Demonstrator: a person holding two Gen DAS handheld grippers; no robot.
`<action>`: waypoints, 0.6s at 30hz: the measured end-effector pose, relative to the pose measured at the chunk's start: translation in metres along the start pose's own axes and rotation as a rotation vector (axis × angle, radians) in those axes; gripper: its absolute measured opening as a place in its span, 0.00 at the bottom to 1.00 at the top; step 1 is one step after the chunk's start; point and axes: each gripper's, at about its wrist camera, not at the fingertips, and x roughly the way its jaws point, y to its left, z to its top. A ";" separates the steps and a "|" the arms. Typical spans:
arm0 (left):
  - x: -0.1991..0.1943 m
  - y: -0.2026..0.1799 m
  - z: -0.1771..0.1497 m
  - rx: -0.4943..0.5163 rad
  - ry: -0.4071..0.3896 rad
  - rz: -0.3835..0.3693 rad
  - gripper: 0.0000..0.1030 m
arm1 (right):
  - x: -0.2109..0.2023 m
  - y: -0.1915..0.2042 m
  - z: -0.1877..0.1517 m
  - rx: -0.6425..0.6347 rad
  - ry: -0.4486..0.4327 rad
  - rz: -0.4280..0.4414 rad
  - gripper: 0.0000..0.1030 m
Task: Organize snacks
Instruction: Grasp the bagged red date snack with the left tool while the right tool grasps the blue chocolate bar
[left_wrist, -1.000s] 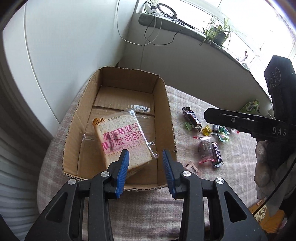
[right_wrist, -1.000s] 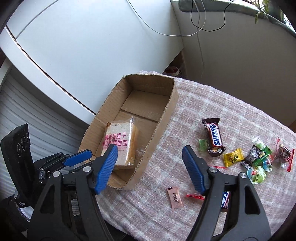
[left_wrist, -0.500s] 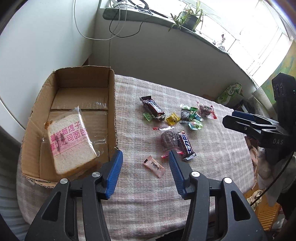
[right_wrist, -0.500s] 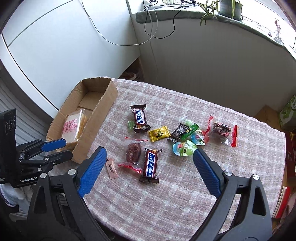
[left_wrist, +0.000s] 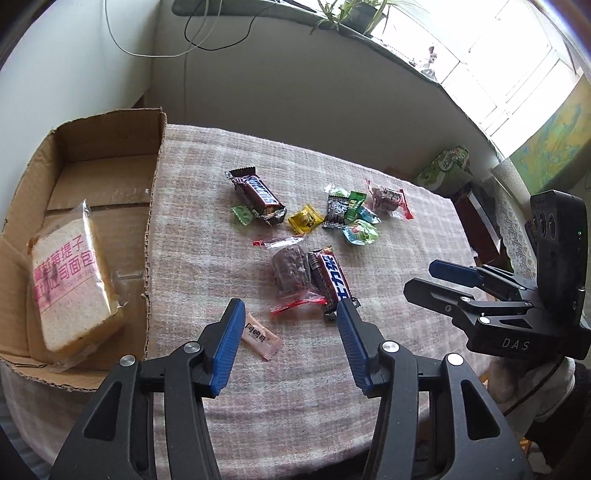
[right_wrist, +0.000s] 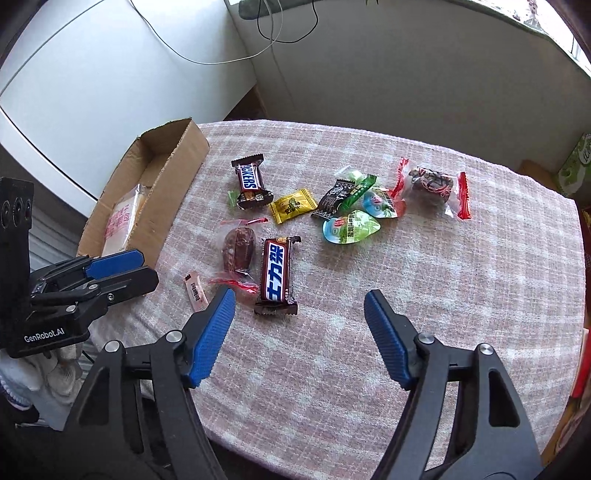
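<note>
1. Over the checked tablecloth (right_wrist: 461, 280): both grippers above the snack pile, neither touching anything.
2. Left gripper (left_wrist: 290, 325): jaws partly apart, nothing gripped; pink sachet (left_wrist: 260, 335) lies just below its left pad.
3. Right gripper (right_wrist: 297, 317): jaws wide, just been closing in a bit, nothing between them; bare cloth underneath.
4. Cardboard box (left_wrist: 110, 127) at the table's left edge, holds the bagged bread slice (left_wrist: 70, 280) flat on its floor.
5. Loose on the cloth: Snickers bar (right_wrist: 250, 181), second bar with Chinese print (right_wrist: 277, 275) right beside a wrapped brown date (right_wrist: 238, 249).
6. Farther right: yellow candy (right_wrist: 293, 205), green and black packets (right_wrist: 345, 197) clustered, touching; red-ended wrapped snack (right_wrist: 432, 184) near, slightly apart.
</note>
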 end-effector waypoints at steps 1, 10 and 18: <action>0.002 -0.001 0.000 0.001 0.005 -0.001 0.49 | 0.001 0.000 -0.001 0.002 0.002 -0.002 0.73; 0.035 -0.003 0.017 -0.040 0.063 -0.012 0.49 | 0.022 0.001 -0.001 0.011 0.032 0.003 0.62; 0.064 0.005 0.032 -0.108 0.112 -0.020 0.49 | 0.052 0.006 -0.005 0.013 0.082 0.028 0.53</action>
